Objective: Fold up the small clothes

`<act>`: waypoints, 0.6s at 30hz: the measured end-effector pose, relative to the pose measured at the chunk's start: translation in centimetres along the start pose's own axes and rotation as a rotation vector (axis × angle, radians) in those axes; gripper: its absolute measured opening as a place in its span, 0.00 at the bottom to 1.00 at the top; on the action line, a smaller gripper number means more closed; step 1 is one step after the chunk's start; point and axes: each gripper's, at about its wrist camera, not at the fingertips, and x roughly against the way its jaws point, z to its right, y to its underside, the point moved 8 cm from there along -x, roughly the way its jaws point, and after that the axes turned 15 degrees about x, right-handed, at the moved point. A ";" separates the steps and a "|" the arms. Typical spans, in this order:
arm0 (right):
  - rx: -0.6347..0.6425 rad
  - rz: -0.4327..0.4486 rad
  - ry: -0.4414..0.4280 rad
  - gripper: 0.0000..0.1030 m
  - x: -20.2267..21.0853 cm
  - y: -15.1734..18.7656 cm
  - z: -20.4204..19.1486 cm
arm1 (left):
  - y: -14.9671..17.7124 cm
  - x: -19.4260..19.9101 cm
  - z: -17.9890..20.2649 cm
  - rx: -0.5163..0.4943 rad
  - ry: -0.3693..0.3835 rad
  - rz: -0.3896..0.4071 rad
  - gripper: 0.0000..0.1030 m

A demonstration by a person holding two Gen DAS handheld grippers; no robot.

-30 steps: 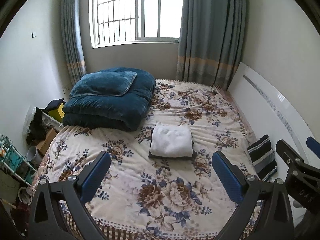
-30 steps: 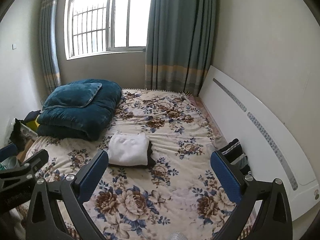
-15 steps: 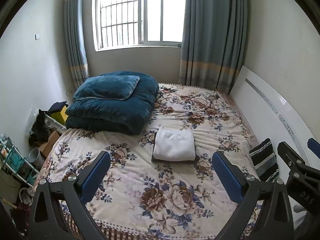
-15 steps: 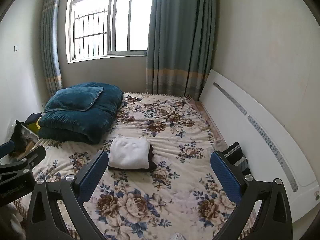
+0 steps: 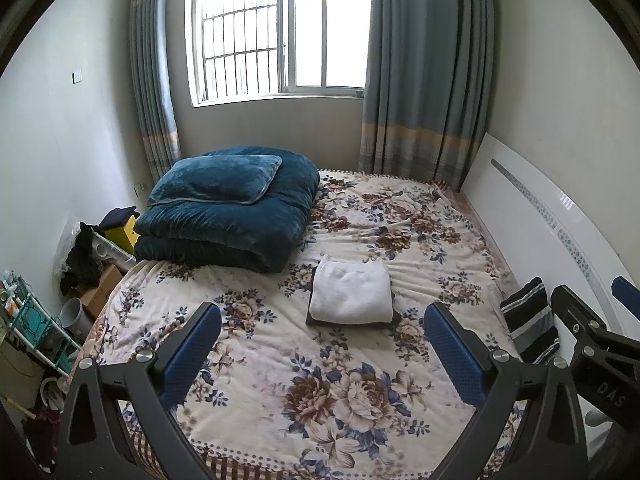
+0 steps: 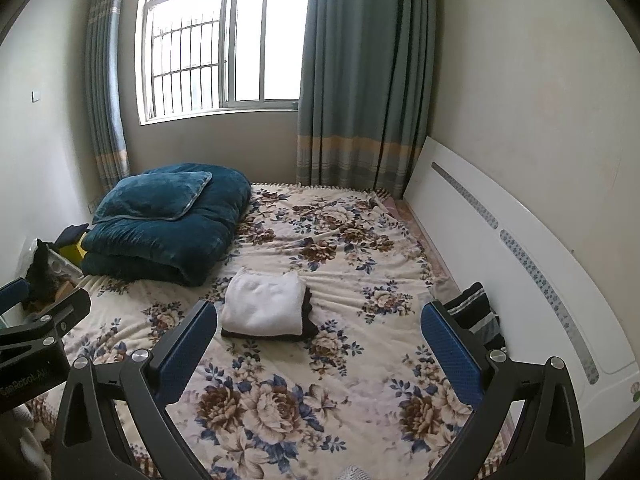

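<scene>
A folded white garment [image 5: 351, 293] lies on top of a folded dark garment [image 5: 396, 316] in the middle of the flowered bed [image 5: 320, 380]; the stack also shows in the right wrist view [image 6: 264, 304]. A black-and-grey striped garment [image 5: 530, 322] lies at the bed's right edge by the white headboard, and it shows in the right wrist view [image 6: 480, 316]. My left gripper [image 5: 320, 344] is open and empty, held above the bed's near part. My right gripper [image 6: 320, 344] is open and empty, to the right of the left one.
A folded teal quilt with a pillow [image 5: 228, 208] fills the bed's far left. A white headboard [image 5: 560, 232] runs along the right. Boxes, a rack and clutter [image 5: 84, 264] stand on the floor at the left. Window and curtains are behind.
Both grippers have tilted upward and drawn back a little, so the bed sits lower in both views. The clothes have not moved. Both grippers stay open.
</scene>
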 end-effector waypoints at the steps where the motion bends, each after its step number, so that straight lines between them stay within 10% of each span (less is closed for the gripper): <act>1: -0.001 0.000 -0.003 1.00 0.0 0.0 0.0 | 0.0 0.0 0.0 -0.002 0.001 0.000 1.00; 18: -0.013 -0.003 -0.010 1.00 0.4 0.3 -0.2 | 0.0 0.3 0.0 -0.002 -0.001 0.001 1.00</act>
